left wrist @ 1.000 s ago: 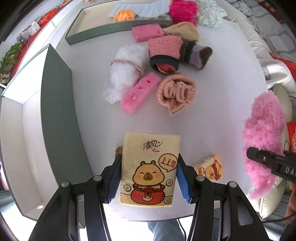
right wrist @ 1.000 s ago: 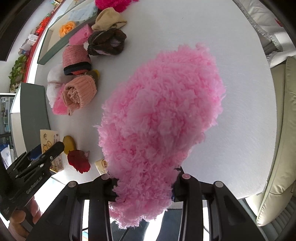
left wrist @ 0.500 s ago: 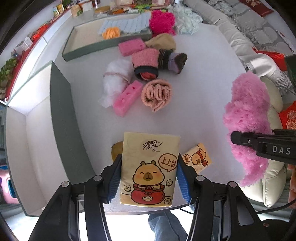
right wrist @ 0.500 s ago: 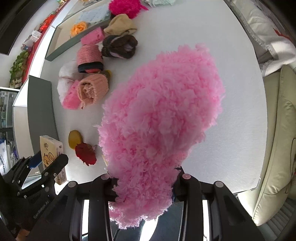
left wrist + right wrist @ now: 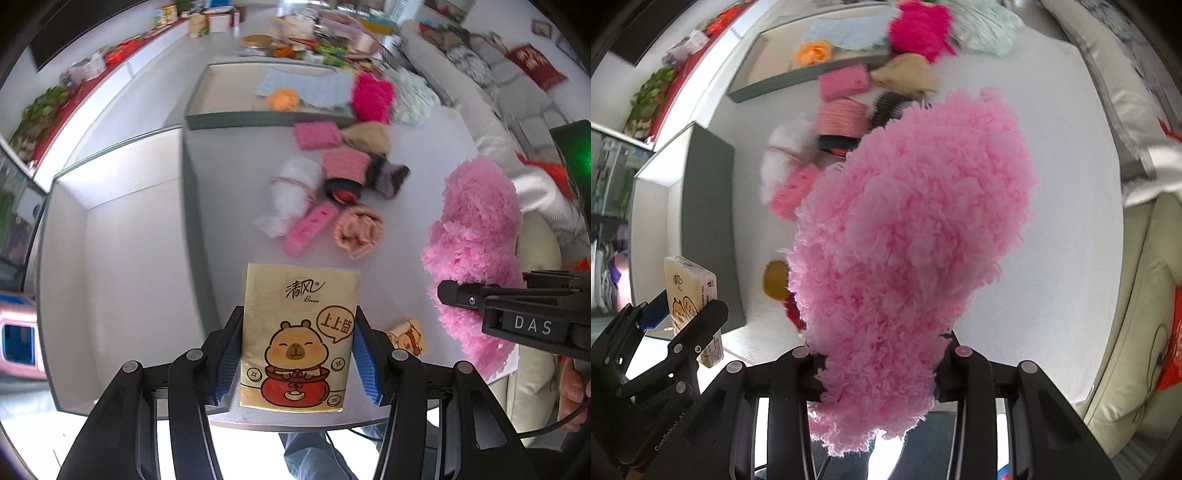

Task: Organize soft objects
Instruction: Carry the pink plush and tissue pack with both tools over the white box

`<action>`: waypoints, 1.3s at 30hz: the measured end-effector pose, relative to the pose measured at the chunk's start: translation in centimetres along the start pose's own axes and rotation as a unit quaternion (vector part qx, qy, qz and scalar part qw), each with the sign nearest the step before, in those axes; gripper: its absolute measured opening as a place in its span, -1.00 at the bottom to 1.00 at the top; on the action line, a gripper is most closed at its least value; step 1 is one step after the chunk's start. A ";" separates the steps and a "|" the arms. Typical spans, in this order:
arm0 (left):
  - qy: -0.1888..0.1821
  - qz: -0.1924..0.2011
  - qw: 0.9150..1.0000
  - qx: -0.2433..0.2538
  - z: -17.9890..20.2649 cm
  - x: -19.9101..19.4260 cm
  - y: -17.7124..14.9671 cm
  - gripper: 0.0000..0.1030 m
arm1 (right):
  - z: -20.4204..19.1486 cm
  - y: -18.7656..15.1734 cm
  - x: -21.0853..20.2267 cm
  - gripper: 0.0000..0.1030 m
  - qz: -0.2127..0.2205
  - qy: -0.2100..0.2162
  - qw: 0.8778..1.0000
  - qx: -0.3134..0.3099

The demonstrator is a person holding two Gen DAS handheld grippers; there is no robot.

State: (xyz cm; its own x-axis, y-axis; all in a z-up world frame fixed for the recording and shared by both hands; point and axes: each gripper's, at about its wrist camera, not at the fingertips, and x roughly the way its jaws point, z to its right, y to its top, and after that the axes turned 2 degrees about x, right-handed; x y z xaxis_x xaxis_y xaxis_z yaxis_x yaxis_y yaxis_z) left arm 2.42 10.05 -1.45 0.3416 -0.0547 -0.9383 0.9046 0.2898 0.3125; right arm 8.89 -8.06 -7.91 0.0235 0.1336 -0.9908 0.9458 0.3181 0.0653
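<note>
Pink fluffy bundle (image 5: 905, 236) is clamped between the right gripper (image 5: 875, 363) fingers, its bulk spilling well past the tips and hiding what lies beyond them. Left gripper (image 5: 297, 354) is clenched on the tissue pack (image 5: 297, 332), blue pads (image 5: 231, 354) pressing both long edges, pack upright between them. Both loads ride clear of the white table (image 5: 424, 155). Grey-walled bin (image 5: 122, 240) lies ahead and left of the left fingers. Judgement: transport step. Keep both grips firm, carry the pack over the bin wall before releasing, and lower the fluff slowly since it blocks its own view.
</note>
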 end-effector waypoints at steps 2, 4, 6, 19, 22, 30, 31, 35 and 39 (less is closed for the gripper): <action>0.002 0.006 1.000 -0.017 -1.1 -0.3 -0.1 0.07 | -1.3 0.4 -0.3 -0.21 0.003 0.000 1.000 -0.016; 0.007 0.012 0.999 -0.035 -2.2 -0.7 -0.3 0.07 | -2.6 0.7 -0.7 -0.22 0.005 0.000 0.999 -0.034; 0.011 0.017 0.998 -0.055 -3.4 -0.9 -0.5 0.07 | -4.2 1.0 -0.9 -0.22 0.008 0.001 0.999 -0.053; 0.052 0.030 0.984 -0.169 -11.1 -2.3 -2.2 0.07 | -14.0 2.6 -1.8 -0.22 0.016 0.005 0.985 -0.169; 0.065 0.026 0.980 -0.188 -12.6 -2.2 -2.6 0.07 | -16.0 2.7 -1.7 -0.22 0.018 0.007 0.981 -0.195; 0.085 0.017 0.970 -0.225 -15.6 -1.4 -3.2 0.07 | -20.3 2.7 -1.1 -0.21 0.017 0.016 0.969 -0.245; 0.086 0.016 0.970 -0.227 -15.7 -1.2 -3.1 0.07 | -20.8 2.7 -1.0 -0.22 0.017 0.017 0.968 -0.251; 0.092 0.015 0.967 -0.239 -16.7 -0.9 -3.1 0.07 | -22.9 3.1 -0.6 -0.21 0.017 0.018 0.963 -0.267; 0.097 0.009 0.963 -0.252 -17.4 -0.3 -3.1 0.07 | -24.4 3.4 -0.3 -0.21 0.020 0.014 0.959 -0.282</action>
State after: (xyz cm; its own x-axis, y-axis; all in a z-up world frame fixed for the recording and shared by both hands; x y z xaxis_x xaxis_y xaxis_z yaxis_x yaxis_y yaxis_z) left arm -4.91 25.82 -4.72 0.2569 0.1204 -0.9589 0.6433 0.7192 0.2626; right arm 4.17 15.90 -4.53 0.0402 0.1793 -0.9830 0.6183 0.7683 0.1654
